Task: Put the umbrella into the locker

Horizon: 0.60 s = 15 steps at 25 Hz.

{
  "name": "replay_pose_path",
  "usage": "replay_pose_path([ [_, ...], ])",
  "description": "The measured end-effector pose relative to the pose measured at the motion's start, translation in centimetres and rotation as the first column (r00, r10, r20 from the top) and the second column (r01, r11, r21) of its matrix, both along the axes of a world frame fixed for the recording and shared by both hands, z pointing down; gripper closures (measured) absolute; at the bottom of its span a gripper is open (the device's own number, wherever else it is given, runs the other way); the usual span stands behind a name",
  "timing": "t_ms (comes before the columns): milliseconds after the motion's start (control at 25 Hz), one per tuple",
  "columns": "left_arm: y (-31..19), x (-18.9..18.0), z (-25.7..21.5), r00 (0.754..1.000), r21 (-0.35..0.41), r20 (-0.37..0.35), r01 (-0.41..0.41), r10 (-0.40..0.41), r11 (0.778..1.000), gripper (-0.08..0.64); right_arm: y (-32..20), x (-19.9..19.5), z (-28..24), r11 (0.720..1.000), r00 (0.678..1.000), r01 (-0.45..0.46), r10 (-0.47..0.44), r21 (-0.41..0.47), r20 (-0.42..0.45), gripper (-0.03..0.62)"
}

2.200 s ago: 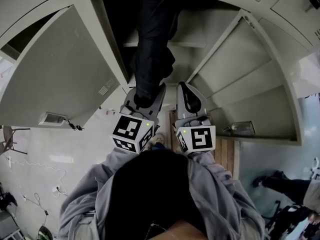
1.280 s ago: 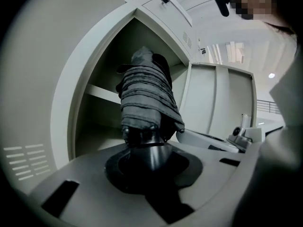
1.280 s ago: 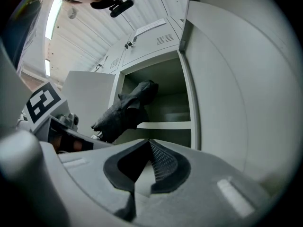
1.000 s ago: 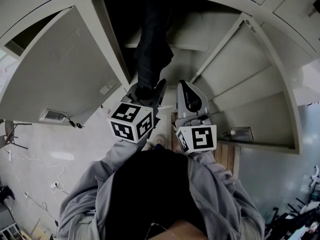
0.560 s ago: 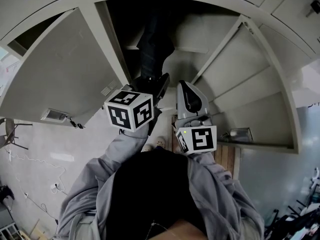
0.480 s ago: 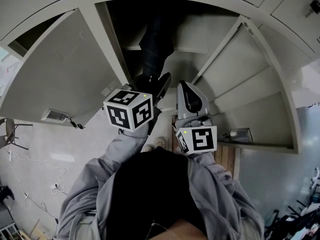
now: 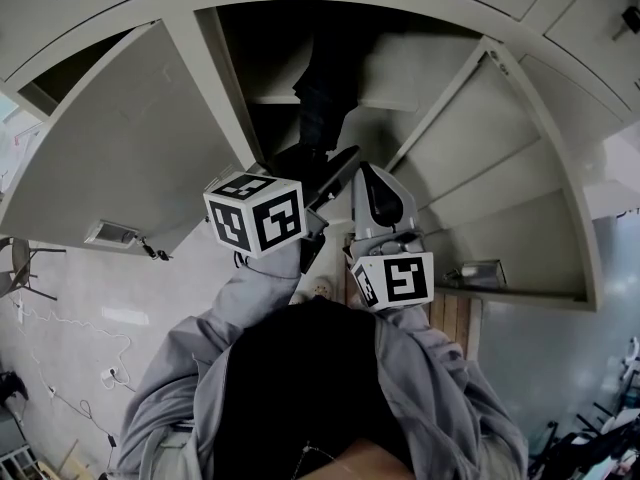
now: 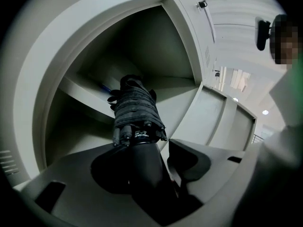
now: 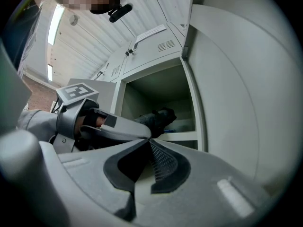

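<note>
- The folded umbrella (image 8: 135,112) rests canopy-first on the shelf (image 9: 182,136) inside the locker (image 8: 142,46), its handle poking out past the shelf edge.
- The left gripper (image 8: 147,148) has just been opening its jaws; the handle lies between them against one pad, the other standing clear.
- The right gripper (image 9: 149,143) hangs alongside, clenched on nothing.
- Likely hazards: the overhanging handle may tip the umbrella off the shelf, or a retreating jaw may snag it and drag it out.

text: we read none | umbrella (image 8: 135,111) collar print: too small for us | signs/numbers: none legible
</note>
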<state>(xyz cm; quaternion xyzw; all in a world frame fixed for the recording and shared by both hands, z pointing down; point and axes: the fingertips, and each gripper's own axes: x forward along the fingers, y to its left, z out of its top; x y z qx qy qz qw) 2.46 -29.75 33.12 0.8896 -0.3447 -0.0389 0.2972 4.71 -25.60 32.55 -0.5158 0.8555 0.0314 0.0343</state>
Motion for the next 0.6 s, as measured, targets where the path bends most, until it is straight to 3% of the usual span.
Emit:
replay_pose_path([
  [280,0.3,0.8,-1.3,0.994,-0.030,-0.096,-0.057,0.054,0.998,0.290,0.3,-0.8,0.9,0.998,0.998,0.057,-0.057,-0.029,0.005,0.589],
  [480,0.5,1.1,-1.8,0.991,-0.036,-0.107,-0.080,0.076,0.996,0.267,1.5,-2.9,1.5,0.985,0.986,0.168,-0.168,-0.030,-0.005,0.589],
  [600,0.5,1.2,-1.6,0.995,-0.030,-0.067,-0.081,0.079,0.996,0.264,2.7,-4.8,1.7,0.964,0.964,0.263,-0.264,-0.023,-0.019,0.589],
])
